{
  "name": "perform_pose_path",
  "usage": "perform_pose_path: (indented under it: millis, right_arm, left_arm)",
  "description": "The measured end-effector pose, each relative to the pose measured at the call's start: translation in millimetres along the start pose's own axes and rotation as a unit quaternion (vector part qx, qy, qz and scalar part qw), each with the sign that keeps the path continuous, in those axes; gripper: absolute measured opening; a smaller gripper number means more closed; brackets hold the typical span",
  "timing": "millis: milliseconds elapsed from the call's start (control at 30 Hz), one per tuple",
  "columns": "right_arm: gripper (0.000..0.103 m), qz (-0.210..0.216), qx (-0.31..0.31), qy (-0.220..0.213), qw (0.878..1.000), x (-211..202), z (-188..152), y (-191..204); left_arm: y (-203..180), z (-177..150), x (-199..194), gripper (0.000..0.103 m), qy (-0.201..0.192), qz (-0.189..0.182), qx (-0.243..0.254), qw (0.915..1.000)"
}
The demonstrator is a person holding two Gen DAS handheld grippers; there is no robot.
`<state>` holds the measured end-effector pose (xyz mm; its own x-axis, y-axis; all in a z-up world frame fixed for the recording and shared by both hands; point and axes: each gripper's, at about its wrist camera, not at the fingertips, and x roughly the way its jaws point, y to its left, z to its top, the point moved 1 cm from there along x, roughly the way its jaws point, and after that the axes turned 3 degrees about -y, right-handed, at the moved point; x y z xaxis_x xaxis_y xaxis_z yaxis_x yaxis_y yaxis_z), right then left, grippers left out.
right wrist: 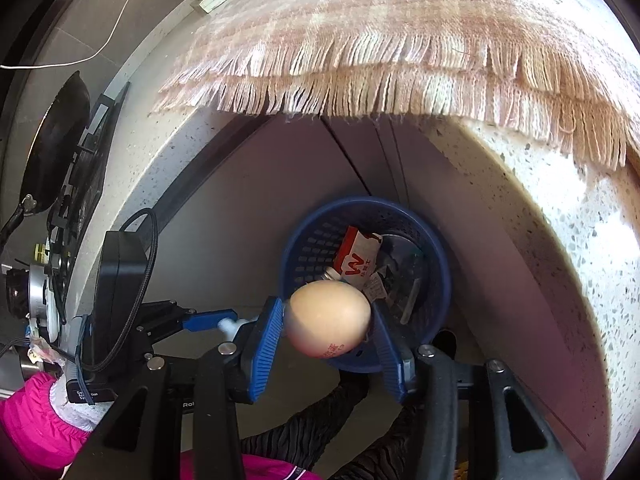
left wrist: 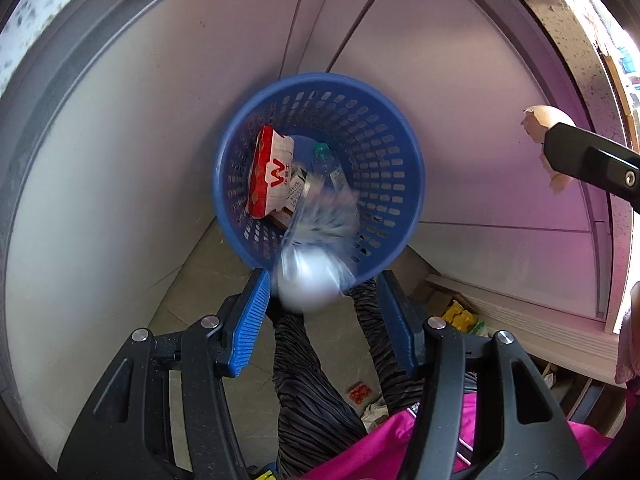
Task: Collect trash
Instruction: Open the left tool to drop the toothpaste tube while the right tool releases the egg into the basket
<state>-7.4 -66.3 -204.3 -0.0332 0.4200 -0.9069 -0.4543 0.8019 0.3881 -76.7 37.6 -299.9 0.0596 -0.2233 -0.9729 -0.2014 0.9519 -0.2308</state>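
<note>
A blue perforated basket (left wrist: 384, 128) (right wrist: 436, 264) stands on the floor against the cabinet. It holds a red and white packet (left wrist: 270, 172) (right wrist: 356, 260) and a clear bottle with a green cap (left wrist: 322, 152). My left gripper (left wrist: 324, 280) hangs over the near rim, open. A blurred clear bottle with a white end (left wrist: 308, 280) sits between its fingers, beside the left pad and apart from the right one. My right gripper (right wrist: 326, 308) is above the same rim, shut on a tan eggshell (right wrist: 328, 316) (left wrist: 546, 118).
A speckled counter (right wrist: 560, 208) with a fringed cloth (right wrist: 360, 48) overhangs the basket. A black pan (right wrist: 52, 144) sits far left. Small scraps, yellow (left wrist: 460, 316) and red (left wrist: 360, 393), lie on the floor. The person's striped trouser leg (left wrist: 308, 380) is under the grippers.
</note>
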Motion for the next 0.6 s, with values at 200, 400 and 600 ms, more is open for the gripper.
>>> perform_pose_path:
  millis: [200,400,600]
  right_arm:
    - [0.054,0.0,-0.004,-0.002,1.0,-3,7,-1]
    - [0.061,0.005,-0.004,-0.009,1.0,-10,9,-1]
    - [0.061,0.012,-0.003,-0.009,1.0,-16,11,-2]
  left_arm:
    - [-1,3,0,0.057,-0.002,0.008,0.007,0.9999]
    - [0,7,-3,0.057,-0.004,0.008,0.008,0.9999]
    - [0,9,-12,0.057,-0.011,0.01,0.009,0.9998]
